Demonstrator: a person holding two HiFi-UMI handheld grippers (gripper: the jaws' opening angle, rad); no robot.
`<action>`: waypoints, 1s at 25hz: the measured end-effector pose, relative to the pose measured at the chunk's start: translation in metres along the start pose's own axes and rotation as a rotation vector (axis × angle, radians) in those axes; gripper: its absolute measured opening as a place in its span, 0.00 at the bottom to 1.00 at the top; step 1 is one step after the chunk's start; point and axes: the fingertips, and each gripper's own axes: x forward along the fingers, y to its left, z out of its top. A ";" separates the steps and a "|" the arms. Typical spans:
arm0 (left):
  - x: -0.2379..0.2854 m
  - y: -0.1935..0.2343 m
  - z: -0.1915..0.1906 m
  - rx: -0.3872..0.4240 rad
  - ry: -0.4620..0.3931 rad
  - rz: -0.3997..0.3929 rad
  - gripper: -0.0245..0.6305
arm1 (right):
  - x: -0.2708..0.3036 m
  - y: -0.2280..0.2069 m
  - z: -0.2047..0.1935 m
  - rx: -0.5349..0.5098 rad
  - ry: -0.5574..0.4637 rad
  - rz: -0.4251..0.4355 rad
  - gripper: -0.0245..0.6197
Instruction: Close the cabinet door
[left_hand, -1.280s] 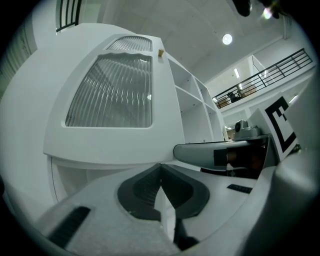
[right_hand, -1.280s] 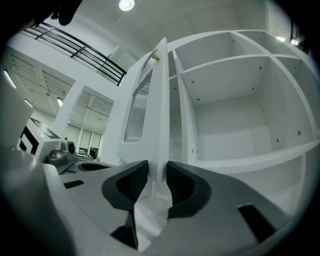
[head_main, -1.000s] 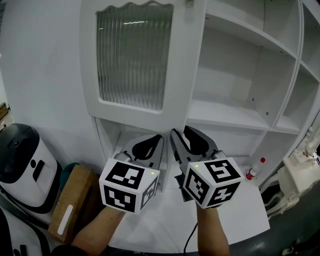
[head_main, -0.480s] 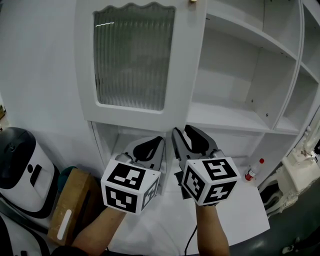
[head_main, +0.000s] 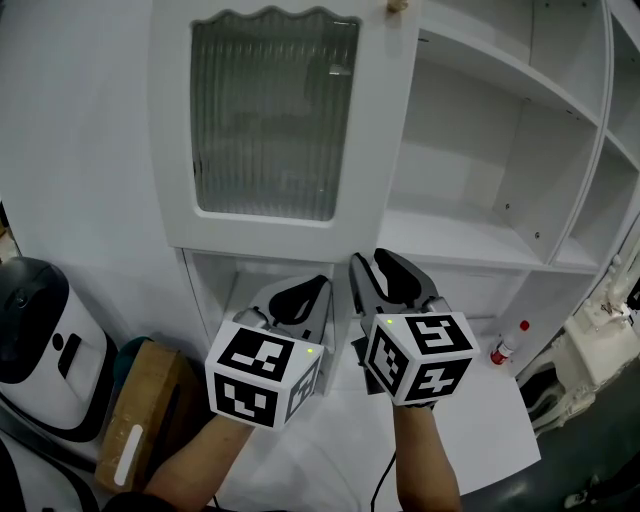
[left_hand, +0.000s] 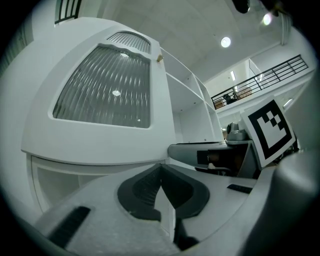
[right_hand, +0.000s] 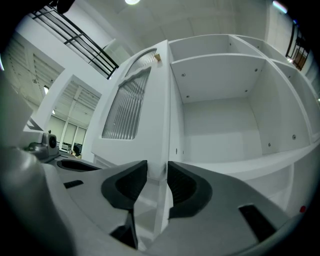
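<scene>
Right gripper (right_hand: 157, 167) has the cabinet door (right_hand: 155, 115) by its near vertical edge, low down by the bottom corner. The jaws are pinching the panel, one pad on each face. In the right gripper view the edge runs straight up between the pads, so the door's long axis is vertical and square to the grip.

In the head view the door (head_main: 270, 235) spreads to the left from that held edge, with the ribbed glass pane (head_main: 270, 110) facing us. The small knob (head_main: 398, 5) sits at the top of the same edge. The open shelves (head_main: 470, 225) lie to the right of the jaws and further back.

We can't see the hinge. We judge it to be on the door's far left side, which makes the pinched edge the free one.

Left gripper (head_main: 322, 278) sits just beside the right one, under the door's bottom rail. Its jaws are pressed together with nothing in them and stand clear of the door.

The right hand is the one on the door, and the cabinet body lies ahead of its jaws. We reckon the closing move is to carry that edge forward along its arc, then let go before the pads get trapped against the frame.
</scene>
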 end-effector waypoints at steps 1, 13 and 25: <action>0.001 0.001 -0.001 -0.001 0.001 -0.001 0.06 | 0.001 -0.001 0.000 -0.001 0.000 -0.002 0.25; 0.001 0.013 -0.007 -0.010 0.006 0.005 0.06 | 0.007 -0.004 -0.001 -0.010 -0.001 -0.015 0.25; -0.012 0.010 -0.011 -0.028 0.013 0.021 0.06 | -0.008 0.003 0.000 -0.017 -0.013 -0.032 0.24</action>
